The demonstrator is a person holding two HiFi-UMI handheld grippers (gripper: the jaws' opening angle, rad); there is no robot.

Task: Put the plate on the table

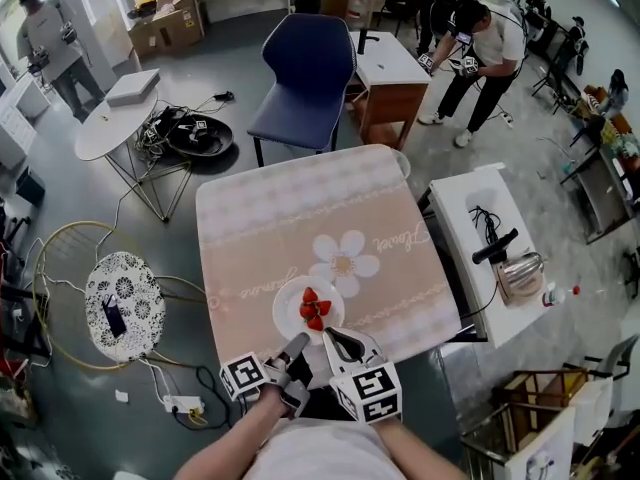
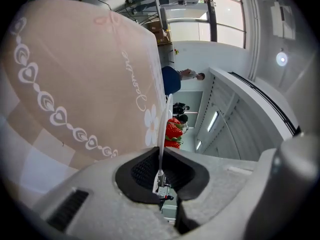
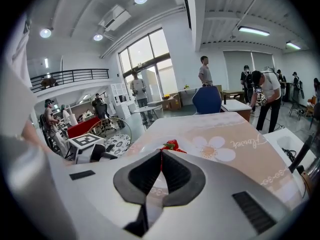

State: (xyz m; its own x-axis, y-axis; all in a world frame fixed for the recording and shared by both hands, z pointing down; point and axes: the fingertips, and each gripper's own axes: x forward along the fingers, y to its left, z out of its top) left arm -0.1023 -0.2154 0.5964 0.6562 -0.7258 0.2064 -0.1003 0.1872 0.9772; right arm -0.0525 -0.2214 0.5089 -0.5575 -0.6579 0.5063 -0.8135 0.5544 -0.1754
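Observation:
A white plate (image 1: 288, 315) with red strawberries (image 1: 313, 308) sits low over the near edge of the table (image 1: 290, 218), which has a beige flowered cloth. I cannot tell whether it touches the cloth. My left gripper (image 1: 297, 345) is rolled on its side and shut on the plate's near rim. In the left gripper view the plate (image 2: 163, 129) shows edge-on between the pads of the left gripper (image 2: 160, 173), with the strawberries (image 2: 173, 130) beyond. My right gripper (image 1: 331, 336) is beside it at the rim. The right gripper (image 3: 161, 164) has its pads together on nothing, and the strawberries (image 3: 171, 145) are just ahead.
A blue chair (image 1: 300, 68) stands at the table's far side. A white side table (image 1: 480, 218) with a toaster (image 1: 518, 273) is at the right. A patterned round stool (image 1: 125, 303) and floor cables lie at the left. People (image 1: 480, 43) stand at the back.

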